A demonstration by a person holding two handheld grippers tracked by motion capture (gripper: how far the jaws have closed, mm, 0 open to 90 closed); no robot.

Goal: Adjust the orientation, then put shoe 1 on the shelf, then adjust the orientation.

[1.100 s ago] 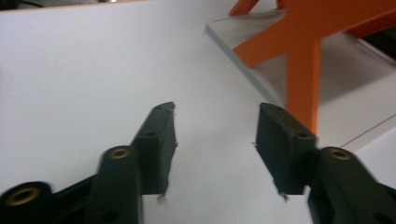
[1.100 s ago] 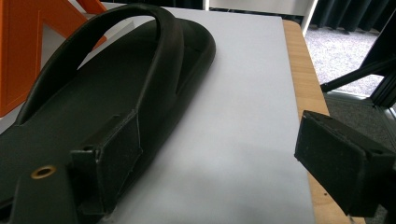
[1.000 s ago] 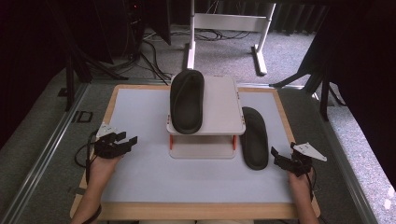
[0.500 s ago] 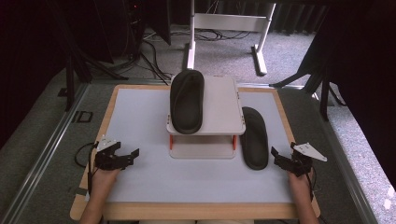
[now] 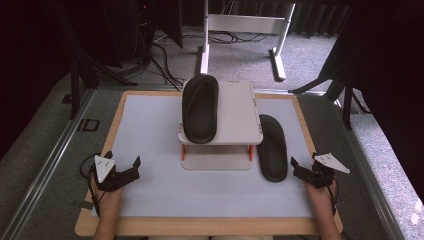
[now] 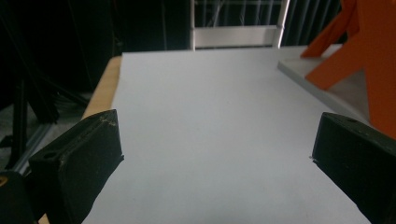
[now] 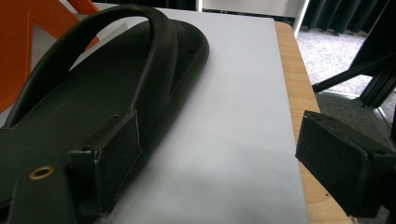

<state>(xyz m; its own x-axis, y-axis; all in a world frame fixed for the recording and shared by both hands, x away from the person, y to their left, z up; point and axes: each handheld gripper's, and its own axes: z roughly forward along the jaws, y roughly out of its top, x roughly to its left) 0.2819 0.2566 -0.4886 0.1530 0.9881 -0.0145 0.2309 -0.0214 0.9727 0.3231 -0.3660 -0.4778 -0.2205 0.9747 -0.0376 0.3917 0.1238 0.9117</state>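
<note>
Slipper on table (image 5: 272,148): black, sole down on the mat just right of the rack and apart from it; by its place just ahead of the right gripper, likely the next thing to be lifted.
Table (image 5: 150,197): wooden-rimmed board with a pale mat, bearing all else; large enough for both hands to rest at its near corners.
Rack (image 5: 235,120): white two-level shelf on orange legs at the mat's middle; serves as the holder here.
Rack contents: upper shelf carries one black slipper (image 5: 200,107) on its left half, right half bare, apparently kept free for the second; lower shelf looks bare.
Left gripper (image 5: 131,166): low over the mat's near left, well apart from the rack; jaws have just been opening and stand spread wide, only bare mat between them.
Right gripper (image 5: 294,167): near right, just beside the table slipper's heel; jaws parted, gripping nothing, one jaw lying over the slipper's edge in the right gripper view.
</note>
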